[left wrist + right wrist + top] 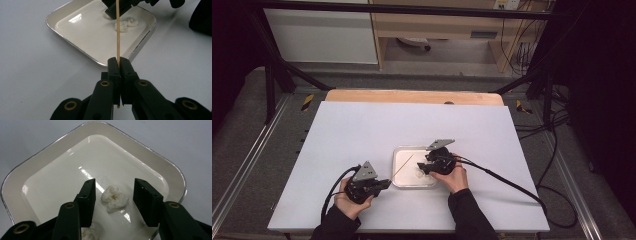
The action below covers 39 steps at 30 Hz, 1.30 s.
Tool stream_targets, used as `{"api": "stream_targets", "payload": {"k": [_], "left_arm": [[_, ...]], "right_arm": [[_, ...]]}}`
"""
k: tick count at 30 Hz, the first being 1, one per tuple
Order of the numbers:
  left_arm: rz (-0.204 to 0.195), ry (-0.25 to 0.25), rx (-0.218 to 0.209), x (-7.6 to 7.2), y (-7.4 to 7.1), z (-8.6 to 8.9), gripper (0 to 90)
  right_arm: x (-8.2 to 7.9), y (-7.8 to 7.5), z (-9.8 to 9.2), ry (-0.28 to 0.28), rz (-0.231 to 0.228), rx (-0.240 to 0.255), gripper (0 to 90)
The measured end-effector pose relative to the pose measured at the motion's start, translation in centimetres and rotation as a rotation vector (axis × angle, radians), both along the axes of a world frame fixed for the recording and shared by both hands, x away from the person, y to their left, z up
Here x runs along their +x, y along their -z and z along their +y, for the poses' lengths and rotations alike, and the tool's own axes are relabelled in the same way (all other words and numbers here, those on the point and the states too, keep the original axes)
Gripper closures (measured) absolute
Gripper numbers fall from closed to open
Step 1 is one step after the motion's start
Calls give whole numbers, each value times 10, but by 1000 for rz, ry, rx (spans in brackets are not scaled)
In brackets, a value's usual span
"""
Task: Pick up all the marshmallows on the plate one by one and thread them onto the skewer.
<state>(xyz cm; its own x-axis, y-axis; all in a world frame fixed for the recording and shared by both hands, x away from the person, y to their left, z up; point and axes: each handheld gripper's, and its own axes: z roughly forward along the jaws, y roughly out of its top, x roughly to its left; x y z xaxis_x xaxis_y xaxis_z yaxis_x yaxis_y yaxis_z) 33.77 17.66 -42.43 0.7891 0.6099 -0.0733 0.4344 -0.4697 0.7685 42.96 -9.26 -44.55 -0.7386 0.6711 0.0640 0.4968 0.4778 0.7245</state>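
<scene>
Left gripper (pixel 384 184) rests low on the white surface (pixel 362 135), just left of the tray (pixel 75 17). Its fingers (pixel 113 72) are pressed together on a thin wooden skewer (pixel 117 37), pinching it near its lower end. In the left gripper view the skewer runs straight up from the grip, over the tray's near rim and across the tray floor, past a white popcorn-like piece (pixel 126 23). In the high view the skewer (pixel 404 165) slants up and to the right over the tray's left half.

Tray: shallow, square with rounded corners, cream inside with a bright metal rim (pixel 15 172). It sits on the surface near the person's edge, between the two hands.

Right gripper (pixel 426 167) is held over the tray's right half, tilted downward into it. Its fingers (pixel 87 200) are spread, with a gap on each side of one white puffed piece (pixel 114 197) that lies on the tray floor between them; neither pad touches it. A second white piece (pixel 91 232) lies at the bottom edge of the right gripper view, partly hidden behind the left-hand finger.

The person's left hand (pixel 347 200) and right hand (pixel 454 175) each wrap a gripper body; dark sleeves enter from the bottom edge. A black cable (pixel 512 187) trails right from the right gripper across the surface.
</scene>
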Motion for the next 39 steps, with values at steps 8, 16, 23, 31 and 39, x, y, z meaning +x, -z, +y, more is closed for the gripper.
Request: {"api": "stream_targets", "payload": {"k": [8, 16, 23, 31, 39], "left_arm": [[-4, -5, -2, 0, 0, 0, 885], [-6, -2, -3, -1, 0, -2, 885], [-8, -1, -5, -1, 0, -2, 885], [-13, 1, -8, -2, 0, -2, 885], [-21, 6, -13, -3, -1, -4, 885]], "right_arm": [[-2, 3, 1, -11, -6, -11, 604], [-5, 5, 0, 1, -33, -16, 675], [-3, 4, -2, 5, -13, 11, 709], [-5, -8, -10, -1, -15, 56, 723], [-14, -23, -27, 10, -11, 134, 724]]}}
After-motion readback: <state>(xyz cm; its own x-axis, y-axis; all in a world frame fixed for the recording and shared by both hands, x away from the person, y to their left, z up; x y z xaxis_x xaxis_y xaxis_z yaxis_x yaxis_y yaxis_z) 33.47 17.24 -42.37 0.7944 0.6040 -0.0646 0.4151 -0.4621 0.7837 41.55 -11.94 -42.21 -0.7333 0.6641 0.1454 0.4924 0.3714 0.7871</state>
